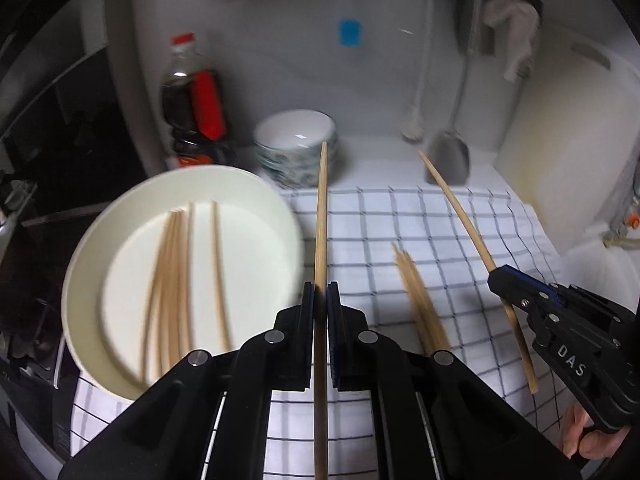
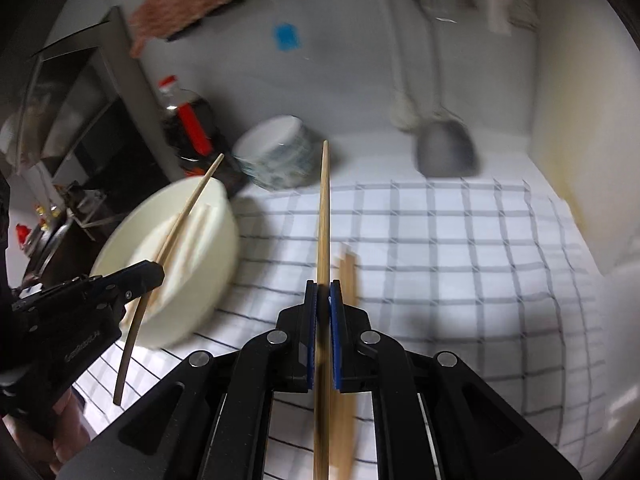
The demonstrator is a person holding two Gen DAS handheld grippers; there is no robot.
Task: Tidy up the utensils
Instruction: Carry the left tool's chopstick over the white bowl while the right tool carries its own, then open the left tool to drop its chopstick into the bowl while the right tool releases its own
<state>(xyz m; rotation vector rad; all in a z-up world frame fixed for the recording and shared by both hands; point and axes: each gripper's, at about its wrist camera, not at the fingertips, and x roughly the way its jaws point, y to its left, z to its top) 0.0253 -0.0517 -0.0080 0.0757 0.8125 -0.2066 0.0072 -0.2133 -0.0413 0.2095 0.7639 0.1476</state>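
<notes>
My left gripper [image 1: 320, 294] has its fingers clenched on one thin, pale bamboo chopstick [image 1: 321, 216], the blue pads pinching it partway along so the long tip runs ahead and the butt trails back between the arms; my right gripper [image 2: 323, 292] is clamped the same way on a second bamboo chopstick [image 2: 323, 208]. Each stick seems light and stiff but round and smooth, so I judge it can pivot or slide in the pads; a hold nearer the middle should keep it from tipping. Just beside my right fingers a small loose bundle of bamboo chopsticks [image 1: 420, 304] lies on the white cloth with a dark grid pattern [image 1: 420, 224] spread over the bench. To the left sits the round white paper bowl [image 1: 256, 188] with several chopsticks already lying in it [image 1: 176, 280], likely where these two belong. Behind it are stacked patterned ceramic bowls [image 1: 296, 152] and a dark bottle with a red cap [image 1: 192, 100].
</notes>
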